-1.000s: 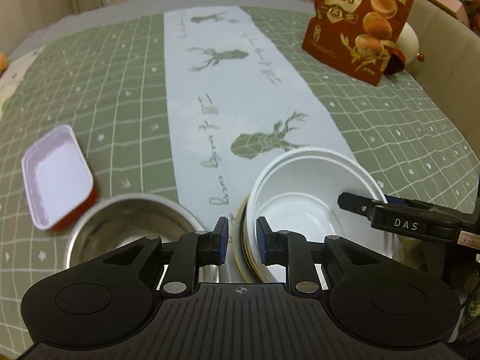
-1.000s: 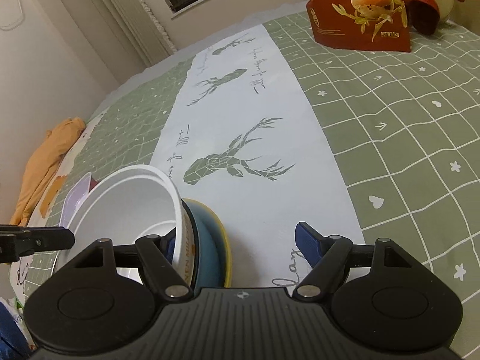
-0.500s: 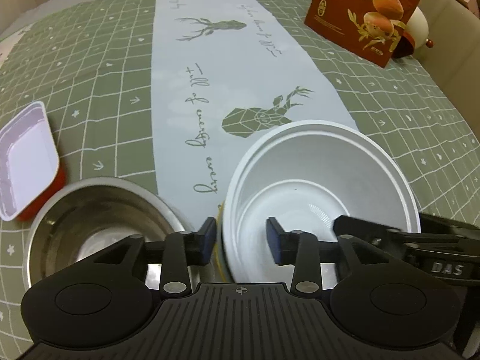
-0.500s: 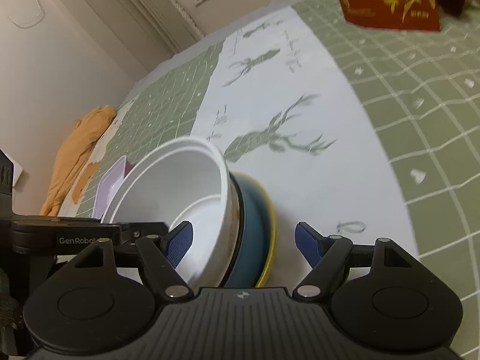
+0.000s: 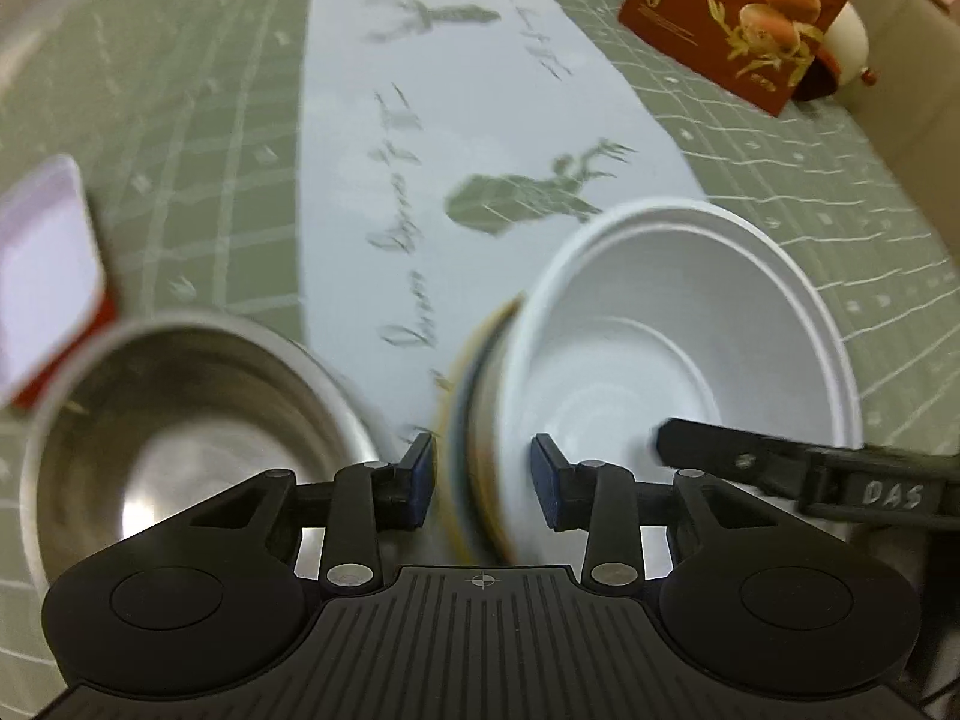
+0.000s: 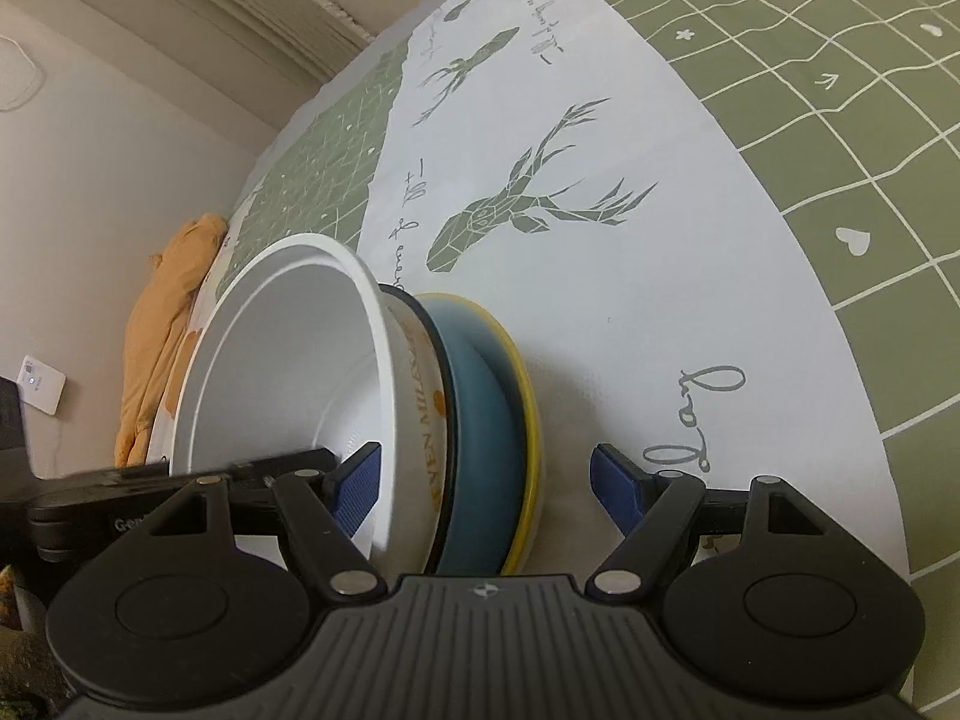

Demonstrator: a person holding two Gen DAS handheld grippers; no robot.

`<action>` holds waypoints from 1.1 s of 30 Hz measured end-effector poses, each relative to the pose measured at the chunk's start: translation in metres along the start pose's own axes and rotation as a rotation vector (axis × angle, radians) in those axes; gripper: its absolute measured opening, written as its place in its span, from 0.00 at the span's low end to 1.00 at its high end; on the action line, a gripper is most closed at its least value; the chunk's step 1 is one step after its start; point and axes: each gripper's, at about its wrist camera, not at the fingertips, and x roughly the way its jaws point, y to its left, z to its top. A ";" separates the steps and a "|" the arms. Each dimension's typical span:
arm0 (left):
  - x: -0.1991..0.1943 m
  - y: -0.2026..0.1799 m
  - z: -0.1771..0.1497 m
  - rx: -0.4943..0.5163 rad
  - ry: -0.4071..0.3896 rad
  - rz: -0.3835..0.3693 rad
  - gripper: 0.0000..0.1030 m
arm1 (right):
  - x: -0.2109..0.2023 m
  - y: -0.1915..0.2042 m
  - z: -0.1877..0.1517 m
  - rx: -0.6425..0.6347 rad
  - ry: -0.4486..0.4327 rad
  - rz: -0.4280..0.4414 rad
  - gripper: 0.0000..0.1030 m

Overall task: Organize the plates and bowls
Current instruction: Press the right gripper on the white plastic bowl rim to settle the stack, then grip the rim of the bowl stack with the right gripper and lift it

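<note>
A white bowl (image 5: 678,324) sits nested in a blue dish with a yellow rim (image 6: 486,414); the stack also shows in the right wrist view (image 6: 288,354). My left gripper (image 5: 483,480) is open, its jaws astride the near wall of the stack. My right gripper (image 6: 486,480) is open wide, its jaws astride the stack's wall on the other side; one of its fingers (image 5: 738,456) reaches into the white bowl. A steel bowl (image 5: 180,414) stands just left of the stack.
A small white-and-red rectangular dish (image 5: 42,276) lies at the left. A red quail-egg bag (image 5: 744,18) and a cream pot (image 5: 846,48) stand at the far right. An orange cloth (image 6: 162,324) lies off the table's left side.
Both grippers have moved in closer over the stack's wall. The left gripper's jaws have spread wider. The right view has tilted; the left view is blurred by motion.
</note>
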 end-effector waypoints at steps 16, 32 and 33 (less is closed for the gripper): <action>0.017 0.000 0.002 -0.045 0.025 -0.088 0.56 | 0.006 0.001 -0.007 -0.017 0.037 0.060 0.66; 0.004 -0.011 -0.018 -0.130 0.153 -0.135 0.52 | -0.014 -0.006 -0.011 0.027 0.033 0.064 0.66; 0.004 -0.011 -0.020 -0.130 0.160 -0.136 0.52 | -0.014 -0.007 -0.011 0.026 0.030 0.061 0.66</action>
